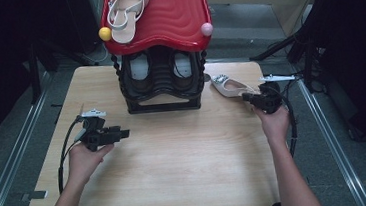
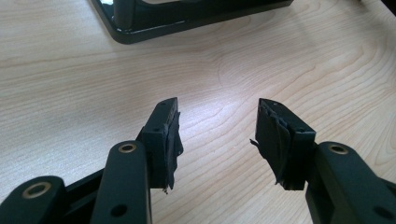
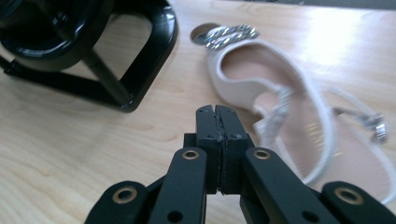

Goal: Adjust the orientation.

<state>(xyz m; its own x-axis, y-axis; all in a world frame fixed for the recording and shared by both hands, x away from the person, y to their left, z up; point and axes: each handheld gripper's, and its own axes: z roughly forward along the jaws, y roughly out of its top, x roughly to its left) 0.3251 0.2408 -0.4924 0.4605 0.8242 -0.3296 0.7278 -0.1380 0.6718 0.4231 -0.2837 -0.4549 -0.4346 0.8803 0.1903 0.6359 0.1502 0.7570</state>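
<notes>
A light wooden surface (image 1: 175, 154) seen from above, with a person's forearms entering from the bottom edge.

At the left, the left hand (image 1: 83, 159) holds the left tongs (image 1: 123, 134) low over the wood, pointing toward the middle. In the left gripper view, these tongs (image 2: 217, 135) are spread wide, with bare wood grain between the two black jaws and nothing held.

In the centre, at the far side of the surface, stands a black shoe rack (image 1: 161, 82) with a glossy red wavy top shelf (image 1: 178, 13). A white strappy sandal (image 1: 125, 15) lies on the left part of that shelf. A yellow ball knob (image 1: 105, 33) marks the shelf's front left corner and a pink ball knob (image 1: 206, 29) its front right corner.

Just right of the rack's base, a white sandal with a jewelled toe (image 1: 227, 85) lies flat on the wood. The right hand (image 1: 275, 122) holds the right tongs (image 1: 246, 96) beside the near end of the shoe. In the right gripper view, these tongs (image 3: 217, 112) are pressed together, pinching nothing, with their tips just short of the sandal's (image 3: 275, 98) side edge.
</notes>
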